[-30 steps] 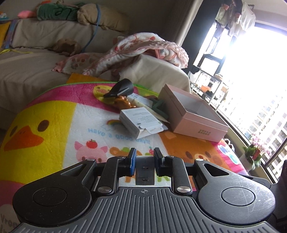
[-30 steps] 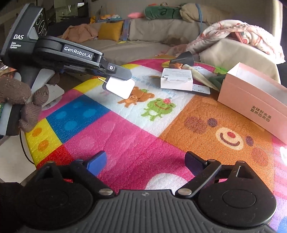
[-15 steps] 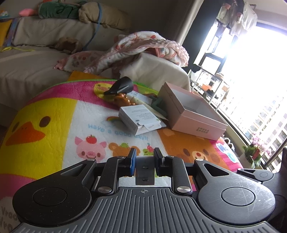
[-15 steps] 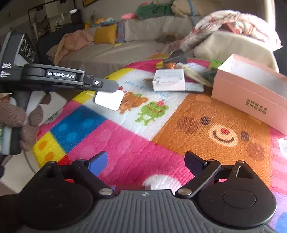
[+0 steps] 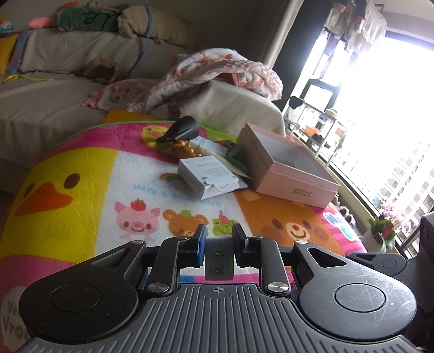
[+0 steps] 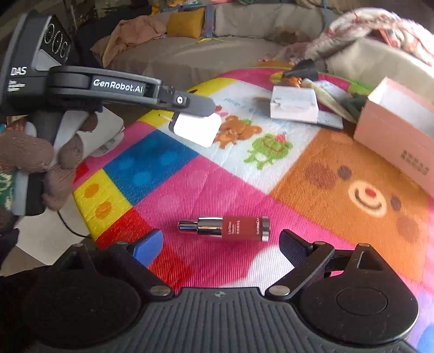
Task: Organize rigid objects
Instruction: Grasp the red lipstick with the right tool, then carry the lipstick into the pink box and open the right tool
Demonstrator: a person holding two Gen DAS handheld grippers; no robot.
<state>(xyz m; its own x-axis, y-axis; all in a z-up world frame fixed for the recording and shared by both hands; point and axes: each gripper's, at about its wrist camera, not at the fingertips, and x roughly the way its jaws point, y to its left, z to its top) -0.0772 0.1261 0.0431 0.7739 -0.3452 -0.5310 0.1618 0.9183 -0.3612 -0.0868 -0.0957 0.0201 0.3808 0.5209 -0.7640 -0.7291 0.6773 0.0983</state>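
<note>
Claws first: my left claw [image 6: 202, 108] pinches a white adapter [image 6: 195, 130]; my right claw [image 6: 219, 244] stands spread near a red bottle [image 6: 230, 227].

Harsh blown-out glare from the window [image 5: 379, 114] — dim interior, fisheye-bent edges (slight motion blur).

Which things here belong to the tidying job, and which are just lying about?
Job: left gripper holding a white card; open right gripper; red bottle; white box; pink box.
Lying about: blanket; sofa cushions; potted flowers.
</note>
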